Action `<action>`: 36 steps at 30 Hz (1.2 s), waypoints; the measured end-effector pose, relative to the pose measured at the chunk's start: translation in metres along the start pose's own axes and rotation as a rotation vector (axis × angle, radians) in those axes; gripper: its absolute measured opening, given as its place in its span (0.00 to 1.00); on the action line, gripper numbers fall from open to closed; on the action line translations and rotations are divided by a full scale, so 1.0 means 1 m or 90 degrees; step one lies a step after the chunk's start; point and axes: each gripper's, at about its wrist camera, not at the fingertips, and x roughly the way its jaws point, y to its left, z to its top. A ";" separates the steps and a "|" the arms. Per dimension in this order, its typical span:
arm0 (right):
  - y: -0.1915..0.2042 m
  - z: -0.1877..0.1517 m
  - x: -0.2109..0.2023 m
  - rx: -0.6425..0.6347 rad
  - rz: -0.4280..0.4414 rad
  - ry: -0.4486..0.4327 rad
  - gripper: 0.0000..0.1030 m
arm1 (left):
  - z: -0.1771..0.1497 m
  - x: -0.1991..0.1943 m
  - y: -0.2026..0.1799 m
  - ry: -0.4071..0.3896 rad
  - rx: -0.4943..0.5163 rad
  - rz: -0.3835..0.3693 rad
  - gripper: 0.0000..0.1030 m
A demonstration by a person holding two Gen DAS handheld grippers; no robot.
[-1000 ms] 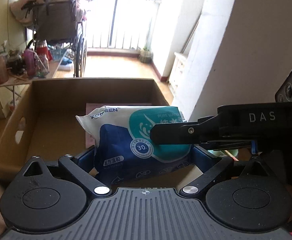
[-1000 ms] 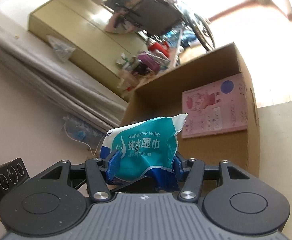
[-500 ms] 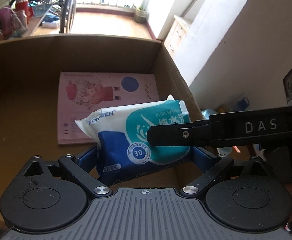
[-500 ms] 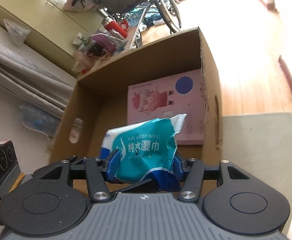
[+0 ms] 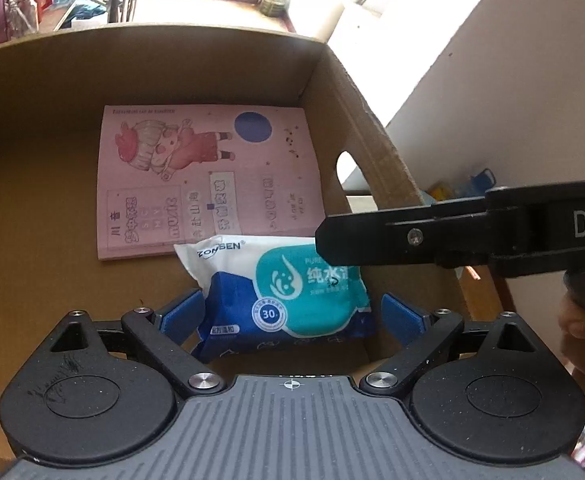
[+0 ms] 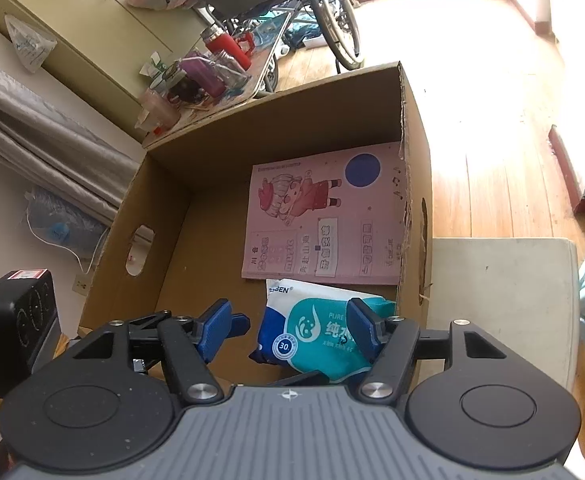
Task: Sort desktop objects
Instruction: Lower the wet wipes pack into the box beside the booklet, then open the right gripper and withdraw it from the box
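Note:
A blue, teal and white pack of wet wipes (image 5: 284, 292) lies in the cardboard box (image 5: 356, 92), at its near right corner, partly on a pink booklet (image 5: 204, 176). My left gripper (image 5: 292, 316) is open, its blue pads apart on either side of the pack. My right gripper (image 6: 288, 326) is open above the box; the pack (image 6: 320, 332) shows below and between its pads. The right gripper's black finger (image 5: 412, 236) crosses the left wrist view from the right, over the pack.
The box (image 6: 412, 120) has a hand hole (image 6: 138, 250) in its left wall. Behind it stands a cluttered side table (image 6: 212, 80) and a wheelchair (image 6: 292, 0). A white surface (image 6: 500, 300) lies right of the box, a black device (image 6: 12, 320) left.
Both grippers have opened and let go of the wipes pack. The pack has dropped from above the box onto its floor, beside the pink booklet. Both views now look down into the box.

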 end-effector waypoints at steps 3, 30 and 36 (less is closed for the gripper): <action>-0.001 0.000 -0.006 0.003 -0.002 -0.012 0.66 | 0.000 -0.001 -0.002 0.001 0.003 -0.001 0.93; 0.047 -0.093 -0.101 -0.043 0.128 -0.141 0.75 | -0.107 -0.192 0.004 -0.193 -0.006 0.122 1.00; 0.073 -0.112 -0.078 -0.082 0.130 -0.083 0.75 | -0.159 -0.199 0.018 -0.203 -0.050 0.152 1.00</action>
